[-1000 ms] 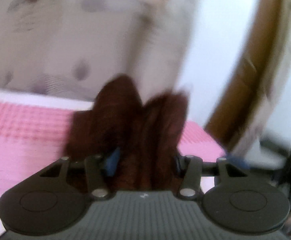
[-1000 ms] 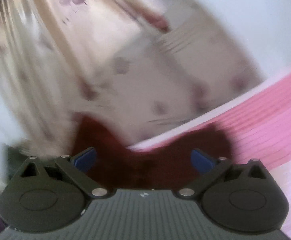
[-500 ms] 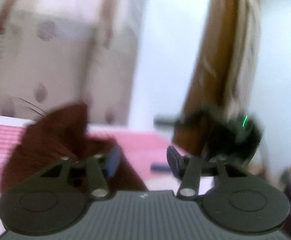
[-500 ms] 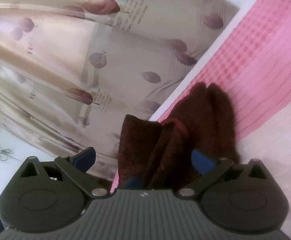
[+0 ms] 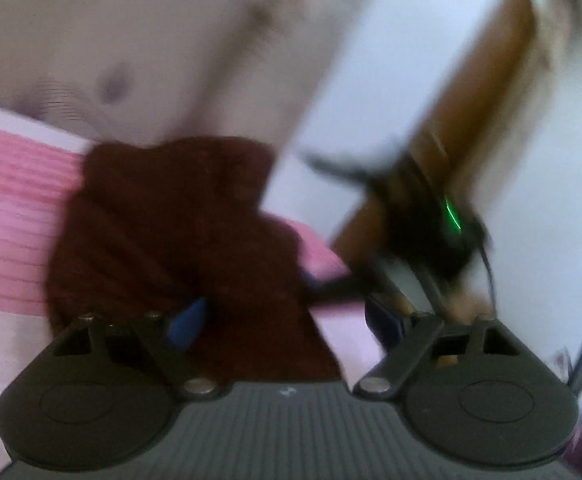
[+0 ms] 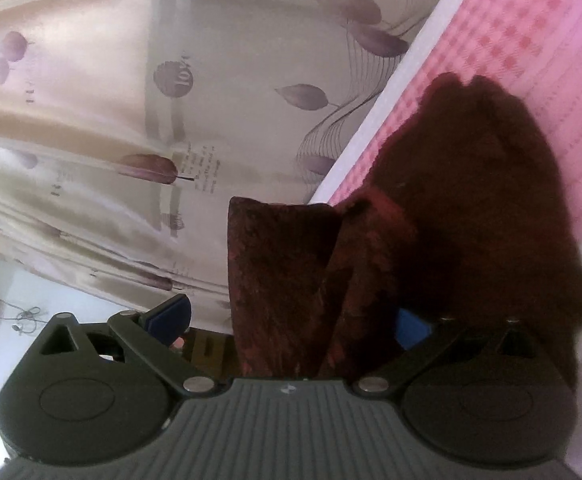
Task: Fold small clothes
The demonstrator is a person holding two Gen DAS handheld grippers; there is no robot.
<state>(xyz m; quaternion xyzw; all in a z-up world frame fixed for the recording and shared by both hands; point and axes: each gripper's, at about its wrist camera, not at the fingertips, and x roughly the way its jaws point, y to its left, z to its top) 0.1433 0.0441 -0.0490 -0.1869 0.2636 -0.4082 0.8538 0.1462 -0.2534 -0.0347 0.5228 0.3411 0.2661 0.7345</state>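
We are mid-fold: the dark red garment (image 6: 471, 208) lies crumpled on the bed's (image 6: 531, 32) pink edge, between both grippers' spread jaws. Next, pinch a corner.

dark maroon garment (image 5: 179, 240) bunched on pink bedsheet (image 5: 11, 208).

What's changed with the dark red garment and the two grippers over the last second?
The left gripper had the dark red garment pinched between its pads; its jaws have just been opening, and the cloth now lies loose against the left pad only. The right gripper has rolled, so the pink bedcover now slants steeply in its view. Its jaws stay wide, garment between them, unclamped.
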